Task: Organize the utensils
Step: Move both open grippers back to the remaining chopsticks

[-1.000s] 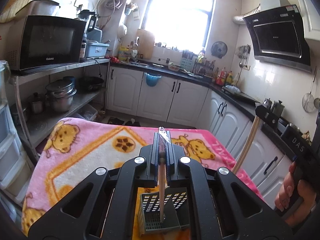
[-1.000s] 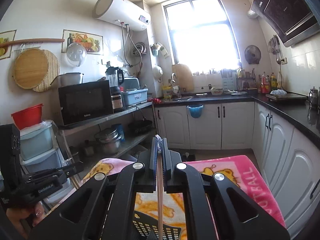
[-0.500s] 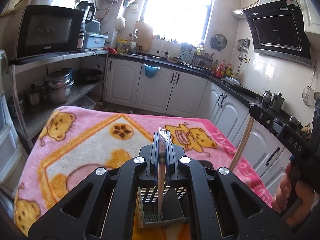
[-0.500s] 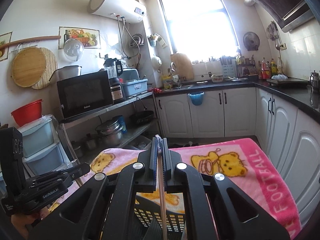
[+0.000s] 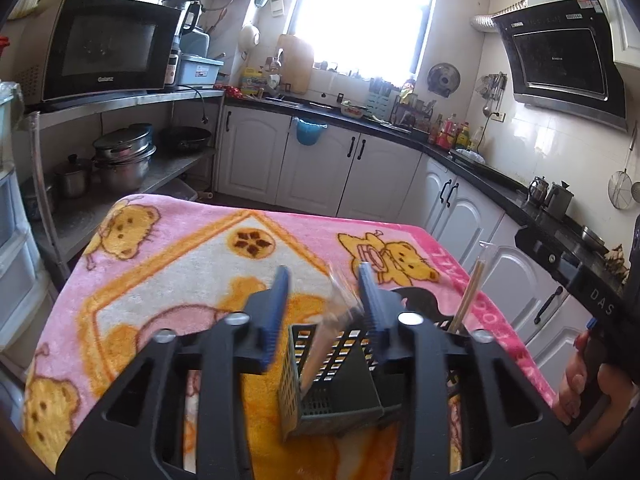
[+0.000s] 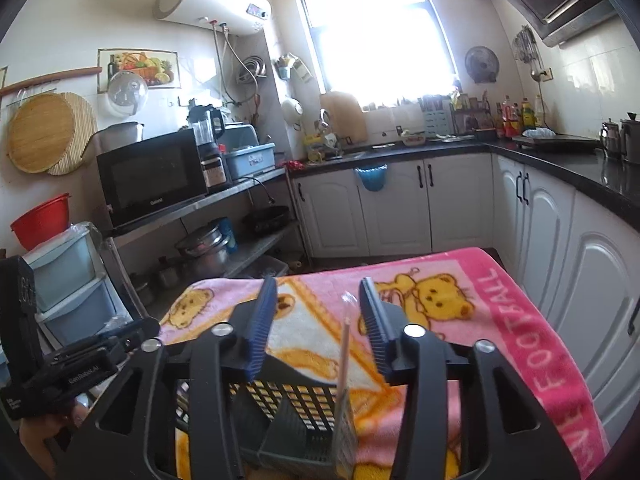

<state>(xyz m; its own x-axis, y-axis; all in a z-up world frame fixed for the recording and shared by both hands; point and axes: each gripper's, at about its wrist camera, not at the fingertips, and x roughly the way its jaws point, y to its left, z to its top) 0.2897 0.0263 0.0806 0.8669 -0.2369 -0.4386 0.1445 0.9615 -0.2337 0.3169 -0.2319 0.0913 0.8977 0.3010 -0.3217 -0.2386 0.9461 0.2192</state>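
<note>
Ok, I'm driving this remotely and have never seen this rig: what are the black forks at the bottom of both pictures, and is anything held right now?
Those forks are two hand-held grippers, one in each of a person's hands, each with a fisheye camera looking along its fingers. One picture is from the left gripper, the other from the right gripper. Both stand open, blue pads apart, gripping nothing. Below them, a dark slotted utensil basket sits on a pink bear-print blanket. In the right view, wrapped chopsticks stand in the basket, free of the pads. In the left view, a blurred clear wrapper shows between the pads; whether it touches them I cannot tell. The hand at that view's right edge holds the other gripper.
</note>
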